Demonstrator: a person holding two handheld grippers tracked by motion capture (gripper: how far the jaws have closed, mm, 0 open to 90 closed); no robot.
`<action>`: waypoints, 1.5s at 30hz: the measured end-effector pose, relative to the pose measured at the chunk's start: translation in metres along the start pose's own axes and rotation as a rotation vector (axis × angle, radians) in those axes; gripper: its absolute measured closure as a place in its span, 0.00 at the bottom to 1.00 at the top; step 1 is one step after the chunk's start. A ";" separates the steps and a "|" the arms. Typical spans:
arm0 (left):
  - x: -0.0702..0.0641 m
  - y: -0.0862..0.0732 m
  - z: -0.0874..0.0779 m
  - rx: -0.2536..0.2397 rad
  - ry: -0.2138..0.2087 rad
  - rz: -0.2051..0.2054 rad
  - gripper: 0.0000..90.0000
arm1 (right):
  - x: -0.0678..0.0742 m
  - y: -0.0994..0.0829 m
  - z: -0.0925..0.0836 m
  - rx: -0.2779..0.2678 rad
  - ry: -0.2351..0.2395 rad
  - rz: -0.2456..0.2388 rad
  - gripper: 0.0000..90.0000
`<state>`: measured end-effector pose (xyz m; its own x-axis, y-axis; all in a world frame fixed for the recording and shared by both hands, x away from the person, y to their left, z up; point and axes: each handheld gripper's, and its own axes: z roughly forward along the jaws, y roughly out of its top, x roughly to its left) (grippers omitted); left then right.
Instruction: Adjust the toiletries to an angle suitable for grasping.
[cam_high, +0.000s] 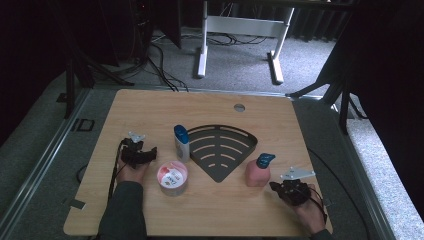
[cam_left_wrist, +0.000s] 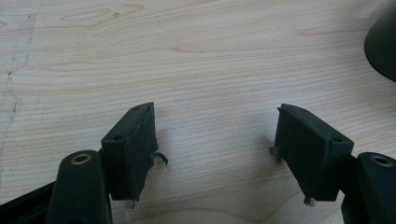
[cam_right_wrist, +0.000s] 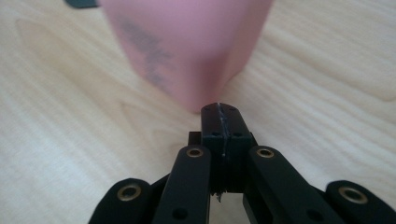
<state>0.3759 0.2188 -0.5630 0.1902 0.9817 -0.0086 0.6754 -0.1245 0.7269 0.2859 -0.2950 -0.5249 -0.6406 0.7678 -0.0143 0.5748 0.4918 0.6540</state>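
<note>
On the wooden table (cam_high: 150, 107) a pink bottle (cam_high: 257, 172) with a blue cap stands upright, right of a black fan-shaped rack (cam_high: 220, 147). My right gripper (cam_high: 278, 187) sits just right of that bottle, its jaws pressed together with nothing between them. In the right gripper view the closed right gripper (cam_right_wrist: 219, 108) points at the base of the pink bottle (cam_right_wrist: 187, 46), very near it. My left gripper (cam_high: 148, 156) rests at the table's left, open, between a white bottle with a blue cap (cam_high: 181, 142) and the table's edge. In the left gripper view the left gripper (cam_left_wrist: 215, 126) has only bare wood between its jaws.
A round tub with a pink and white lid (cam_high: 172, 177) stands in front of the white bottle, close to my left hand. A dark curved edge of the rack (cam_left_wrist: 383, 44) shows at the upper right of the left gripper view. A small round hole (cam_high: 239, 107) is near the table's far edge.
</note>
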 end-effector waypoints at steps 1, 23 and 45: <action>0.000 0.000 0.000 0.000 0.000 0.000 0.33 | -0.003 0.002 0.001 -0.003 -0.005 0.006 1.00; 0.000 0.000 0.000 0.000 0.000 0.000 0.33 | -0.036 0.042 0.034 -0.107 -0.013 0.000 1.00; 0.000 0.000 0.000 0.000 0.000 -0.001 0.33 | 0.010 0.042 0.034 -0.098 0.140 -0.105 1.00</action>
<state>0.3761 0.2186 -0.5630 0.1890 0.9819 -0.0093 0.6757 -0.1232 0.7268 0.3208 -0.2524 -0.5236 -0.7628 0.6464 0.0151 0.4535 0.5182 0.7251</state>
